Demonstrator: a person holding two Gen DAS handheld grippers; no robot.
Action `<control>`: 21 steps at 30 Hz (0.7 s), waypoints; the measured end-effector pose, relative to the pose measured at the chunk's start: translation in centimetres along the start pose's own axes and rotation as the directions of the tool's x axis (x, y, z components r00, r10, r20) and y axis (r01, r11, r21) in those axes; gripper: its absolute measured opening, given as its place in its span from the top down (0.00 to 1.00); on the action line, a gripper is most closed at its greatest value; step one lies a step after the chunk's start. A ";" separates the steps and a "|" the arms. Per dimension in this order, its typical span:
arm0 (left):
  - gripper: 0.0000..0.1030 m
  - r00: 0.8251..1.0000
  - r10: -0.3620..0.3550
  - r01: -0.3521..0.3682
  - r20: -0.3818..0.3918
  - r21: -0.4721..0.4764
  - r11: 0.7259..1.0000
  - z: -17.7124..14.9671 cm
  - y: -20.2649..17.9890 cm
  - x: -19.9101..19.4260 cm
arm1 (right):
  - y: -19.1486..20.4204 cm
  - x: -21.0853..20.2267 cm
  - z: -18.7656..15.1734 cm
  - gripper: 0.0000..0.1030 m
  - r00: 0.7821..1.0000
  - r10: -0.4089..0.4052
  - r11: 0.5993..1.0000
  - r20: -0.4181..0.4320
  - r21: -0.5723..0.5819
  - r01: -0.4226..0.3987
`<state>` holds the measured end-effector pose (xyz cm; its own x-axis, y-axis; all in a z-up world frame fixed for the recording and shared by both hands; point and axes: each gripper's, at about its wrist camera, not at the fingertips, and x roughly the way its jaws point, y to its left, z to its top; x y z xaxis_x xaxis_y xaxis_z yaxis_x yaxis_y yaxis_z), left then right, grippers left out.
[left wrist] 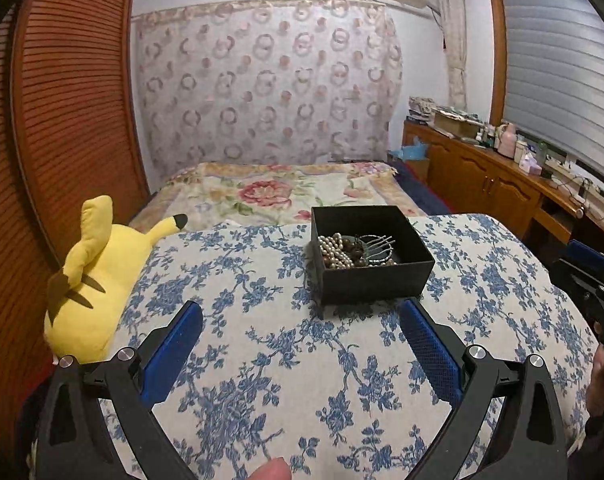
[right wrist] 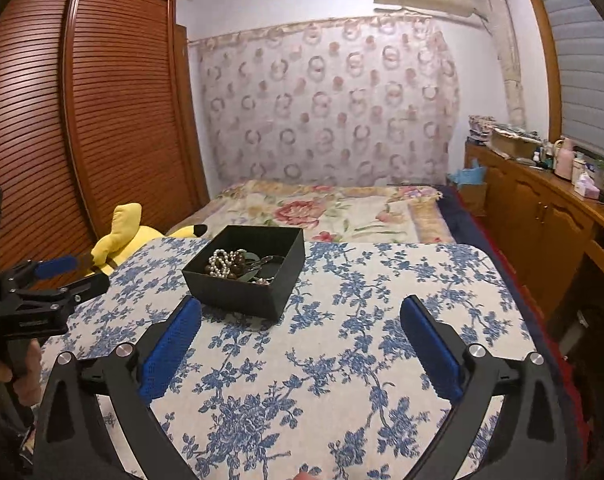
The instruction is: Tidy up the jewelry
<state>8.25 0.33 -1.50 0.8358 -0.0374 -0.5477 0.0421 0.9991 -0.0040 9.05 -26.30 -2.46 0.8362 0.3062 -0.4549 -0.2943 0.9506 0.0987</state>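
A black open box (left wrist: 372, 256) (right wrist: 246, 270) stands on the blue-flowered tabletop (left wrist: 286, 360) (right wrist: 342, 360). Inside it lie a pearl strand (left wrist: 334, 250) (right wrist: 220, 260), dark brown beads (left wrist: 352, 248) (right wrist: 240, 264) and a metal hair comb (left wrist: 376, 245). My left gripper (left wrist: 302, 320) hangs open just short of the box, nothing between its blue pads. My right gripper (right wrist: 300, 316) is open too, the box ahead and a little left of its gap. Each gripper shows at the edge of the other's view: the right gripper (left wrist: 594, 280) and the left gripper (right wrist: 62, 276).
A yellow plush toy (left wrist: 98, 280) (right wrist: 130, 232) lies at the table's left edge beside a wooden slatted wardrobe (left wrist: 62, 120). A bed with a floral cover (left wrist: 270, 192) lies behind the table. A cluttered wooden sideboard (right wrist: 542, 216) runs along the right wall.
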 end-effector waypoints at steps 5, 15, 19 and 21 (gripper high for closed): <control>0.08 1.000 -0.005 0.005 0.019 0.003 1.000 -0.4 -0.2 -0.8 | 0.1 -0.9 -0.4 0.03 1.000 -0.008 1.000 0.013 0.009 0.008; 0.08 0.998 -0.008 0.006 0.058 0.023 1.000 -0.5 -1.1 -2.6 | 0.1 -1.3 -0.5 0.03 1.000 -0.015 1.000 0.016 0.013 0.015; 0.08 0.998 -0.003 0.002 0.066 0.028 1.000 -0.5 -1.3 -2.9 | 0.2 -1.5 -0.5 0.03 1.000 -0.016 1.000 0.017 0.017 0.016; 0.08 0.998 -0.004 0.002 0.064 0.029 1.000 -0.5 -1.4 -2.9 | 0.2 -1.5 -0.5 0.03 1.000 -0.017 1.000 0.019 0.015 0.017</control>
<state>5.45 -0.97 -0.35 0.8690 -0.0426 -0.4930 0.0599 0.9980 0.0193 7.51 -26.59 -2.25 0.8497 0.2907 -0.4399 -0.2732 0.9563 0.1043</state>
